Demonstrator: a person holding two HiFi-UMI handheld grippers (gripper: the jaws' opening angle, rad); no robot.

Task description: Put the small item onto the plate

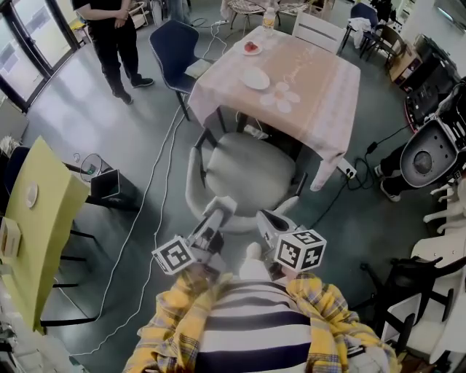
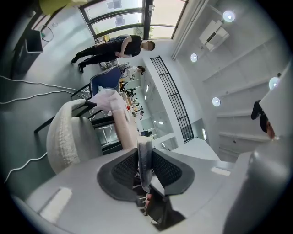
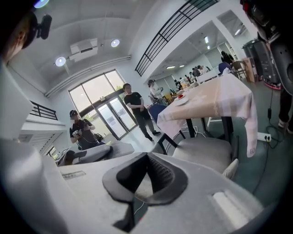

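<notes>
We hold both claws low in front of us, well short of the worktop [image 1: 320, 95], which carries a pale pink cloth. The left claw [image 2: 145, 167] is closed on a small grey item [image 2: 144, 151]. It is a thin, pale strip that stands upright between the two dark ribbed pads and juts a little past their tips. We cannot tell what it is made of. The right claw [image 3: 146, 173] stands with its jaws apart and nothing between them; through the gap we see only the floor.

The plate [image 1: 255, 79] is white and bare. It lies flat on the worktop near the left edge, closer to the near left corner than to the far one. Further along that edge, by the far left corner, a small red thing [image 1: 251, 48] sits in a little dish [image 1: 245, 51]. A bottle [image 1: 269, 18] stands just beyond it at the far edge. The small grey item is thus in our left claw, well apart from the plate.

A grey chair [image 1: 247, 171] is pushed up against the worktop's near edge, between us and the plate. A blue chair [image 1: 173, 45] stands off the left edge. Past it a person [image 1: 113, 36] in dark clothes stands on the floor.
</notes>
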